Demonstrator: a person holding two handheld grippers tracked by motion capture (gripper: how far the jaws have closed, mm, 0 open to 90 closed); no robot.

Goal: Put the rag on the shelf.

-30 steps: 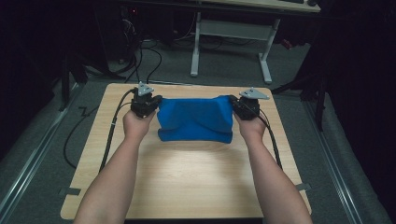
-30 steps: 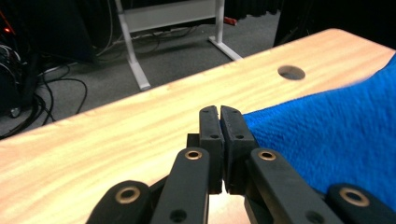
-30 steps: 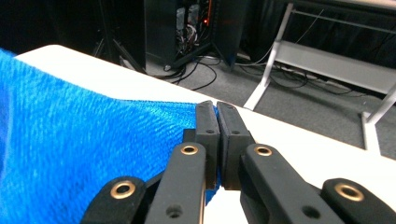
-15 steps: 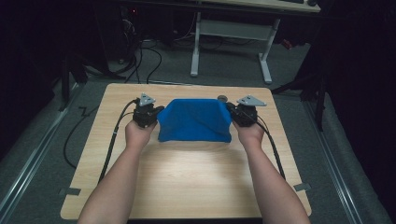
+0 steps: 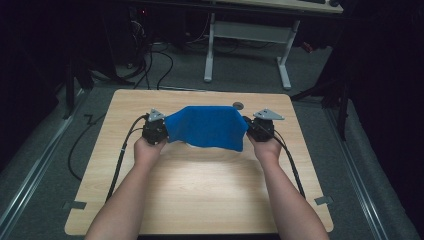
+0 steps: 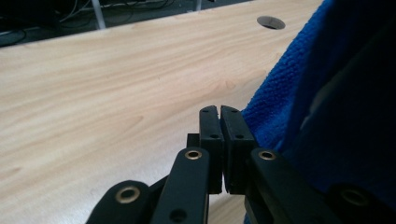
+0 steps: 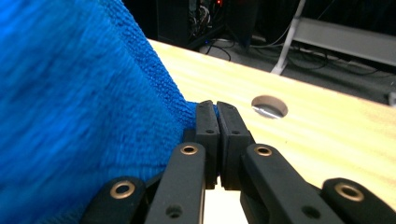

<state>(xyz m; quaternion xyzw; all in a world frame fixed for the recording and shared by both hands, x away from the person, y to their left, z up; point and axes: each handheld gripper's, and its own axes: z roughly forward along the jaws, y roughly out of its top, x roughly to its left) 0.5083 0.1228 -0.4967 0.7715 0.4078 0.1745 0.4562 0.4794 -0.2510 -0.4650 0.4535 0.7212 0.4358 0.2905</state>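
Blue cloth (image 5: 206, 127) stretched left-right between both clamped tongs.

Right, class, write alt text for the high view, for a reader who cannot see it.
A person's two hands each hold a black gripper, the left gripper and right gripper stretching a blue microfibre cloth between them above a light wooden table. The cloth sags slightly in the middle; a round cable hole sits behind it, and a dark room lies beyond.

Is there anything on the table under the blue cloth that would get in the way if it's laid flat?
Nothing visible does. The blue cloth hangs between the left gripper and right gripper above bare table; only a small cable hole sits behind it.
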